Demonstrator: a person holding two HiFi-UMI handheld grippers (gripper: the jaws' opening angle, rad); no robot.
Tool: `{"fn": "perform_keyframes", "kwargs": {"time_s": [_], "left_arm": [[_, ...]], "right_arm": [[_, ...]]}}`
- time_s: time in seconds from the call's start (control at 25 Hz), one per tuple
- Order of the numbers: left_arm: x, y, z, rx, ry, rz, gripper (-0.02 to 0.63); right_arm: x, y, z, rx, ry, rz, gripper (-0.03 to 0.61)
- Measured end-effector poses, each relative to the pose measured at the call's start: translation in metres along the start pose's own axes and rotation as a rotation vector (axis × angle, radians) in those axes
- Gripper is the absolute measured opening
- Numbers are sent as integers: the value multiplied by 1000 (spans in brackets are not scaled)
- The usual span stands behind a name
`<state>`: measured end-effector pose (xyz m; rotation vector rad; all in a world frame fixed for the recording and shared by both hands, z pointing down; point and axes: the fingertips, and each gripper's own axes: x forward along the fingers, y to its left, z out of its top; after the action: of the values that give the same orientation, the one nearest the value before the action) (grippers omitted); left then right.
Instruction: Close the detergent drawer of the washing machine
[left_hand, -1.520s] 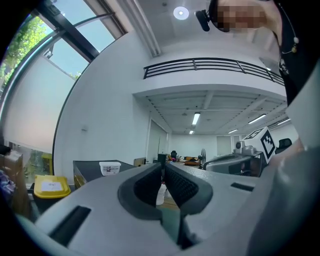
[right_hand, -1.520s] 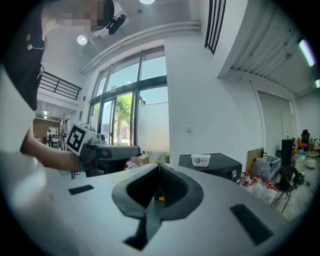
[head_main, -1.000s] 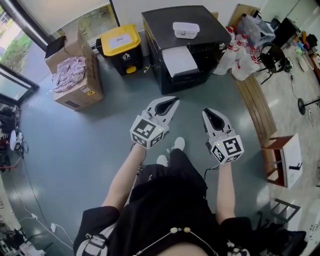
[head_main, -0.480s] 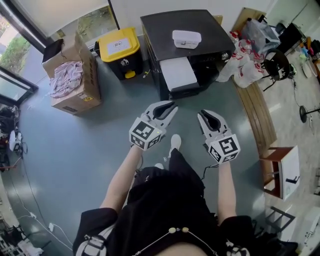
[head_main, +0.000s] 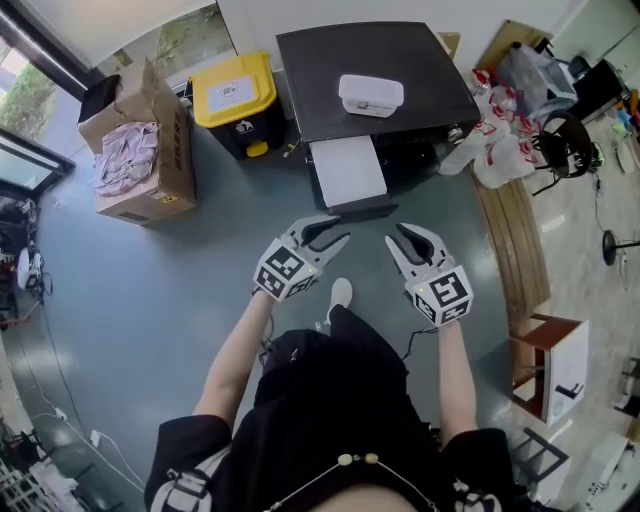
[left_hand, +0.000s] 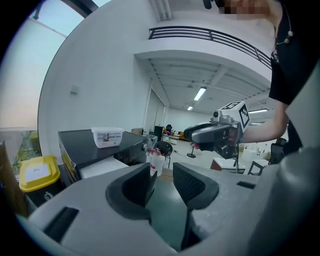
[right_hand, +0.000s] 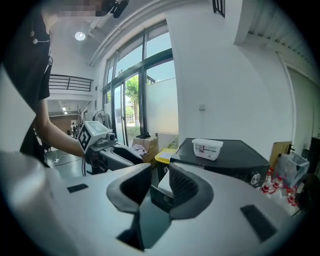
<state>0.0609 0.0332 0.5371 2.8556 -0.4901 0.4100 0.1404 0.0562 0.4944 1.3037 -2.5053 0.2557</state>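
At upper centre of the head view, the detergent drawer (head_main: 347, 170) stands pulled out of the black washing machine (head_main: 400, 60), with its white tray exposed. Approach step: the left gripper (head_main: 335, 230) and right gripper (head_main: 397, 238) hover just below it, jaws opening and empty. The next move likely calls for pushing the drawer's dark front straight in.

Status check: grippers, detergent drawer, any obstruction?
Left gripper, right gripper: jaws opening, nothing between them. Detergent drawer pulled out, untouched. Nothing between grippers and drawer.
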Motion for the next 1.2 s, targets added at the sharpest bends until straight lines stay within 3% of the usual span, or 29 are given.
{"fn": "perform_keyframes", "kwargs": {"time_s": [0.32, 0.76, 0.96, 1.2], "left_arm": [[31, 39, -25, -29, 122, -12, 196], [63, 55, -75, -16, 324, -120, 195], [68, 61, -93, -20, 376, -150, 187], [72, 71, -111, 6, 435, -167, 147]], "right_arm": [[45, -24, -23, -58, 92, 175, 146], [100, -32, -95, -117, 322, 350, 140], [114, -36, -124, -189, 441, 388, 141], [123, -46, -142, -206, 526, 418, 138]]}}
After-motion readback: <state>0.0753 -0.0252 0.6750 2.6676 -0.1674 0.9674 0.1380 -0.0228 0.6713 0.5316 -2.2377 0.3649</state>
